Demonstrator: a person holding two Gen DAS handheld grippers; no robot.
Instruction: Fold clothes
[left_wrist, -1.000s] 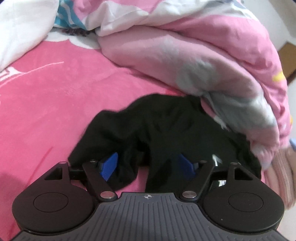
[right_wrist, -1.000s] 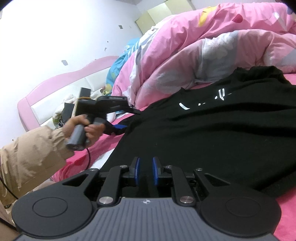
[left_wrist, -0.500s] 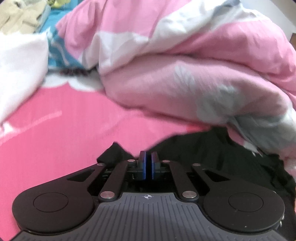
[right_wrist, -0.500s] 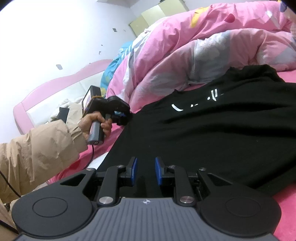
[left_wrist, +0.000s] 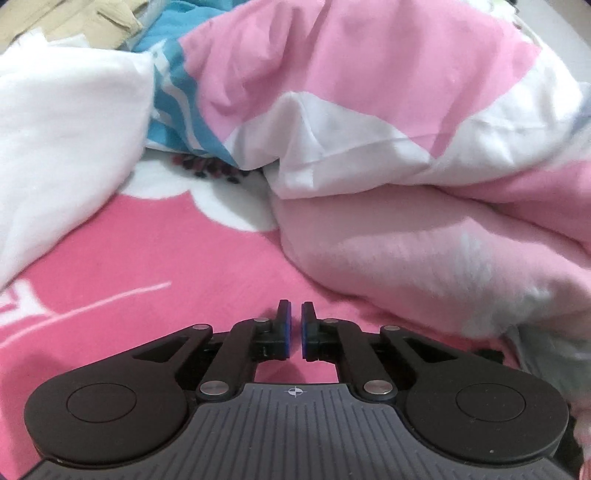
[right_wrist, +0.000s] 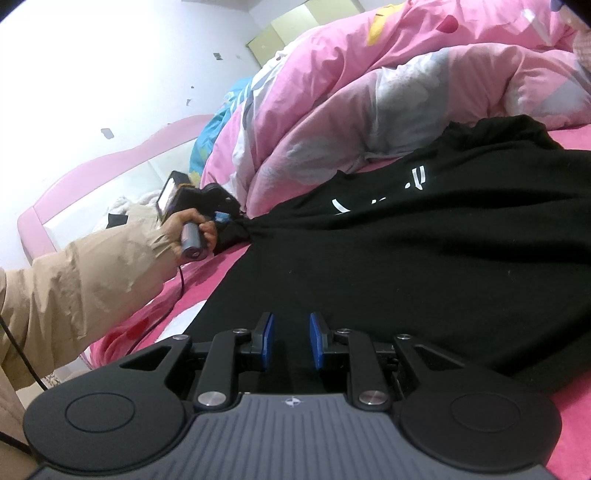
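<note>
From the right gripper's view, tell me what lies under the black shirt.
The black shirt lies spread on the pink bed sheet, which shows along its edges. What the sheet looks like beneath the shirt's middle is covered.

Left wrist cam sits low over the pink bedsheet (left_wrist: 155, 258), facing the piled duvet (left_wrist: 406, 147) up close. Right wrist cam looks across the black shirt (right_wrist: 424, 266) toward the headboard (right_wrist: 92, 170). Both catch that duvet.

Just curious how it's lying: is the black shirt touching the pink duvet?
Touching. Right wrist view: the black shirt lies with its top edge against the pink duvet.
</note>
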